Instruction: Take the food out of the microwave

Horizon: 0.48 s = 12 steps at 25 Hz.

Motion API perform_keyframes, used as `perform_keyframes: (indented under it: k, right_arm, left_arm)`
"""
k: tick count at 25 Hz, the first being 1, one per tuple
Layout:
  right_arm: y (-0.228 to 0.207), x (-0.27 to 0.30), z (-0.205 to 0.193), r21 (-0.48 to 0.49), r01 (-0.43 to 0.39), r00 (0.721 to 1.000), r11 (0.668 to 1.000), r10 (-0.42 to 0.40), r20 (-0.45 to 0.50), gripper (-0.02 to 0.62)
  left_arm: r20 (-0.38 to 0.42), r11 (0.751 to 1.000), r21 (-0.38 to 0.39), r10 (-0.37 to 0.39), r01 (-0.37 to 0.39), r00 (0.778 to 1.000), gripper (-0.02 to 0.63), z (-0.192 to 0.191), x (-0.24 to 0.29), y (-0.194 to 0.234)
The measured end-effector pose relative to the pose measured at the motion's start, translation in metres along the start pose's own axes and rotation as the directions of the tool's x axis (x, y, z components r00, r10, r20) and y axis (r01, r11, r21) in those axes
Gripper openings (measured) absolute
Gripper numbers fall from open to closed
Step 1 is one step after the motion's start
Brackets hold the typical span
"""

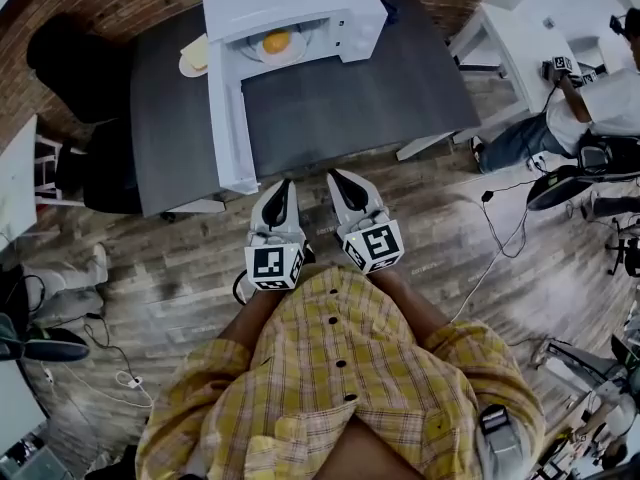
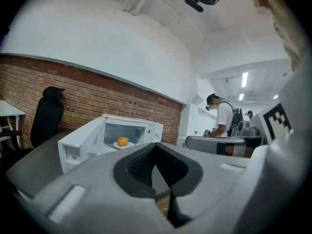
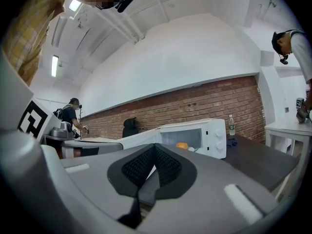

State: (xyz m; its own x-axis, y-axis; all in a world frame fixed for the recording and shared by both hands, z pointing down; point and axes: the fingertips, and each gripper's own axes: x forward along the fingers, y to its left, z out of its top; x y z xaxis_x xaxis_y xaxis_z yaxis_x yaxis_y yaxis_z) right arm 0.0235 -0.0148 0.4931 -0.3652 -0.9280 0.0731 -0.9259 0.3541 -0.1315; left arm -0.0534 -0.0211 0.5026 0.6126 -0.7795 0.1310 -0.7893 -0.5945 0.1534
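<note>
A white microwave (image 1: 290,8) stands at the back of a dark grey table (image 1: 350,98), its door (image 1: 228,118) swung wide open to the left. Inside, an orange round food item (image 1: 276,40) rests on a white plate (image 1: 262,54); it also shows in the left gripper view (image 2: 123,141) and the right gripper view (image 3: 182,145). Both grippers hover side by side just off the table's near edge, pointing at the microwave. The left gripper (image 1: 283,183) (image 2: 156,145) is shut and empty. The right gripper (image 1: 335,175) (image 3: 155,146) is shut and empty too.
A second plate (image 1: 193,56) lies on the table left of the microwave. A water bottle (image 3: 231,125) stands behind the microwave's right end. A black chair (image 1: 65,58) sits at the left. At the right, a person (image 1: 590,98) is beside a white table (image 1: 520,28), with cables on the wooden floor.
</note>
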Motion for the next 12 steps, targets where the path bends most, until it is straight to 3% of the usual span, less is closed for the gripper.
perform_keyframes:
  k: [12]
  right_arm:
    - [-0.016, 0.062, 0.018, 0.002, 0.082, 0.997, 0.997, -0.082, 0.001, 0.002]
  left_arm:
    - [-0.007, 0.993, -0.026, -0.113, 0.113, 0.994, -0.002, 0.016, 0.047, 0.029]
